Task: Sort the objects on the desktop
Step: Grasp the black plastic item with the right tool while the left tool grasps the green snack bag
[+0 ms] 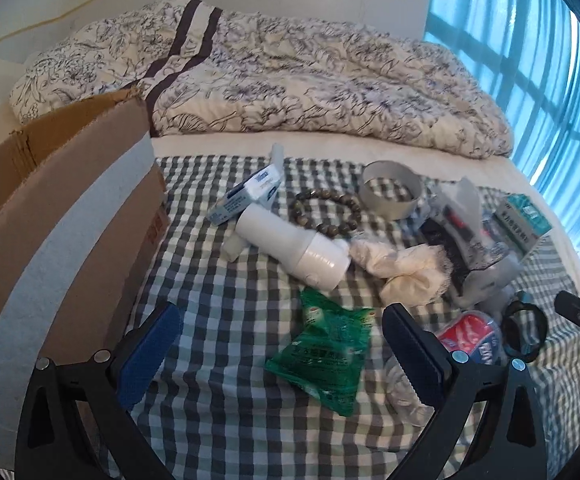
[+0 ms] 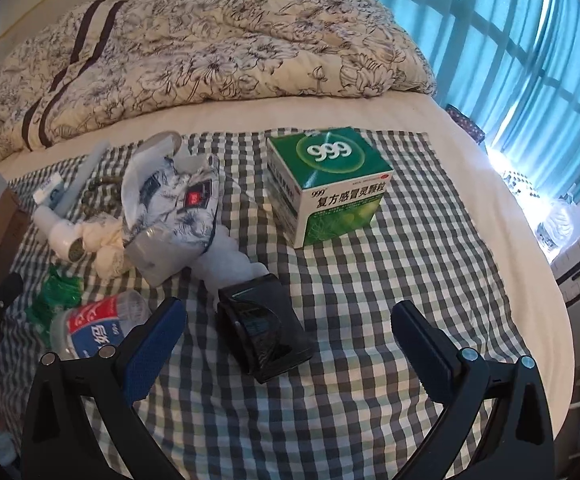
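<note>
Both jaws gape empty, left gripper near the light, crinkly, slippery green sachet, best pinched across its flat middle.

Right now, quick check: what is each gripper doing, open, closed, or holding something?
Left gripper: open, holding nothing, over the green packet.
Right gripper: open, holding nothing, black case lies between its fingers.
</note>
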The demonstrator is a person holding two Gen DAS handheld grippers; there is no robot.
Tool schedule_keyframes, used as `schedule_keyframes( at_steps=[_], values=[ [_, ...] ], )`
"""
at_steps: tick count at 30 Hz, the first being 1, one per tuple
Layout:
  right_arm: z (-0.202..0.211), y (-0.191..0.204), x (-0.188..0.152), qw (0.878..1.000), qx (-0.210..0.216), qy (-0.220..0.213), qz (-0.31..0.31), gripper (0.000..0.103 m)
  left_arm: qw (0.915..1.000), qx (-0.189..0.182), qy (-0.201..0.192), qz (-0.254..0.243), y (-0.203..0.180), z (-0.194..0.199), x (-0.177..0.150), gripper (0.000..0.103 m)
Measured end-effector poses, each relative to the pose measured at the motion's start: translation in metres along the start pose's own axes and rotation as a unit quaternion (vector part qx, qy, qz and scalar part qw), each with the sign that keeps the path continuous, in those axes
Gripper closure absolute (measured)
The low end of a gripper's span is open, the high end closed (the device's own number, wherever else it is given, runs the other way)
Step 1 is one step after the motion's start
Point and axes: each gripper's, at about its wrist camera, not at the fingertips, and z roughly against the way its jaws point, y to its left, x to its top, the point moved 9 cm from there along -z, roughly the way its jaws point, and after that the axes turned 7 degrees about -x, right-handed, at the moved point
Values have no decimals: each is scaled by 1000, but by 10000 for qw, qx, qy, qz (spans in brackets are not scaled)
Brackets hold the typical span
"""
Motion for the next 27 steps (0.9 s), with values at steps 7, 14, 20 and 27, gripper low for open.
schedule_keyframes(
  at_steps=[7, 14, 20, 27],
  values=[
    [-22, 5, -14, 9996, -9, 188, 220, 0, 9990, -1, 441, -25, -2, -32, -15, 0],
    [-44, 4, -21, 9986, -187, 316, 394, 0, 9980, -173, 613, -30, -10, -51, -23, 0],
    [-59, 10, -23, 9977, -213, 431, 486, 1, 9964, -303, 757, 211, -7, -58, -24, 0],
    [-66, 21, -26, 9968, -188, 474, 609, 1, 9940, -396, 920, 443, 1, -65, -25, 0]
  ],
)
